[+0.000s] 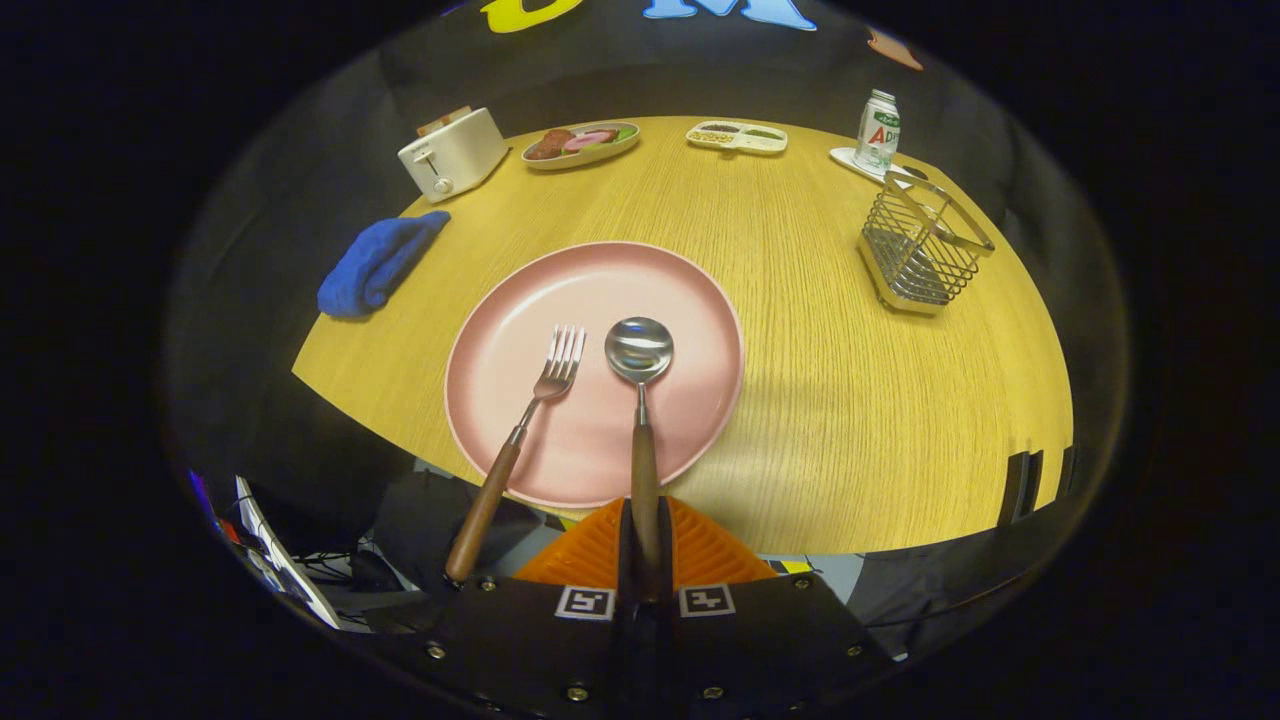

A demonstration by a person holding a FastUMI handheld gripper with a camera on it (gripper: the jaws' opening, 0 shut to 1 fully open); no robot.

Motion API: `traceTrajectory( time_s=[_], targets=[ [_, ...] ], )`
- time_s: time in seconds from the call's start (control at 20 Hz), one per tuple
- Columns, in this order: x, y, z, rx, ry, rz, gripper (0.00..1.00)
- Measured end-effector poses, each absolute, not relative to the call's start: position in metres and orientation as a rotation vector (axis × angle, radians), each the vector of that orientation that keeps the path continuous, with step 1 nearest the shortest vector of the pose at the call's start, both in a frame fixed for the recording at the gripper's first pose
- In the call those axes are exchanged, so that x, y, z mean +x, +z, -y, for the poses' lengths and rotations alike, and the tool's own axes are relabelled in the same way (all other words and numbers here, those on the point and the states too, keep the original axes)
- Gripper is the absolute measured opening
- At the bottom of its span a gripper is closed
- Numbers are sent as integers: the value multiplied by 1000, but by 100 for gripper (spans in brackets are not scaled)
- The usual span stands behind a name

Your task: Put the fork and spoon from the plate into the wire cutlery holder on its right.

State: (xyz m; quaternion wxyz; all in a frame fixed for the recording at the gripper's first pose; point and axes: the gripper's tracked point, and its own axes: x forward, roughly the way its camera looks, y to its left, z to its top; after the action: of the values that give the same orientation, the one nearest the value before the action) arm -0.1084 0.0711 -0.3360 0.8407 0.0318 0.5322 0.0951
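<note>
gripper (645,560) clamped tight on the spoon (640,400) handle, its bowl over the pink plate (700,300).

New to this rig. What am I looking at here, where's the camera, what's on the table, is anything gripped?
There is no robot arm. A person carries a hand-held gripper with two fingers, and a fisheye camera rides on it, looking forward along the fingers, hence the round, bent picture.

The fingers are closed on the wooden handle of the spoon, whose bowl rests on the pink plate. The fork lies beside it on the plate, its handle sticking out over the table edge, not gripped.

The wire cutlery holder, where both should go, stands to the plate's right on the wooden table.

Also on the table: a blue cloth, a white toaster, a dish of food, a divided tray and a carton.
</note>
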Motion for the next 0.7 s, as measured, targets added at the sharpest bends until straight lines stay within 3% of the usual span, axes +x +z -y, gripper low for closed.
traceTrajectory(
  time_s=[0.7],
  targets=[
    [-47,-274,-19,195,83,-941,9]
  ],
)
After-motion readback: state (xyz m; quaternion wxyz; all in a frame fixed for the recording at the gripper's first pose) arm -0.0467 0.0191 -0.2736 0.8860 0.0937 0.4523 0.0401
